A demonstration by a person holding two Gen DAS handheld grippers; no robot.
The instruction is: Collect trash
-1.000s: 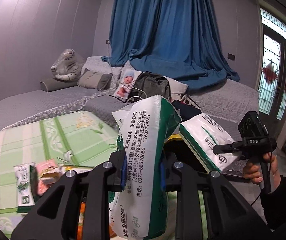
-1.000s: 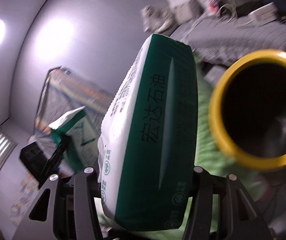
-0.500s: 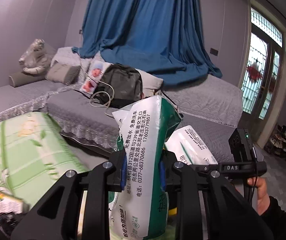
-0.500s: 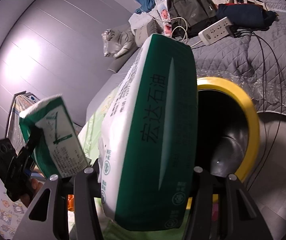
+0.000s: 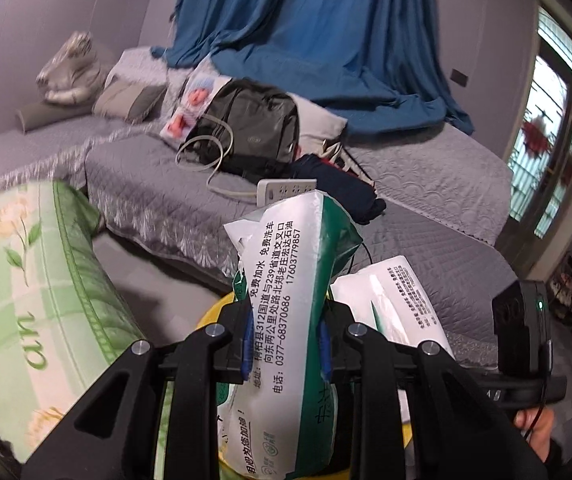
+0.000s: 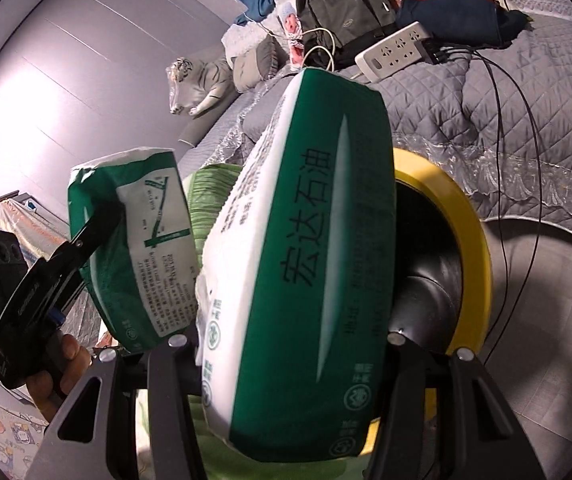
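Note:
My left gripper (image 5: 286, 344) is shut on a green-and-white tissue pack (image 5: 289, 320) and holds it upright over the yellow-rimmed bin (image 5: 216, 312). It also shows in the right wrist view (image 6: 138, 256). My right gripper (image 6: 289, 344) is shut on a second green-and-white tissue pack (image 6: 309, 264), held just in front of the bin's dark mouth, whose yellow rim (image 6: 473, 240) shows to the right. That pack appears at the right in the left wrist view (image 5: 397, 300).
A grey quilted sofa (image 5: 425, 184) carries a black backpack (image 5: 250, 128), a white power strip (image 6: 393, 50) with cables and dark clothing (image 6: 453, 16). A green floral tablecloth (image 5: 26, 280) lies at left. A plush tiger (image 6: 202, 84) sits at the back.
Both grippers have carried their packs away from the green table toward the yellow-rimmed bin. The bin's mouth now lies just behind and below the packs. Both stay shut.

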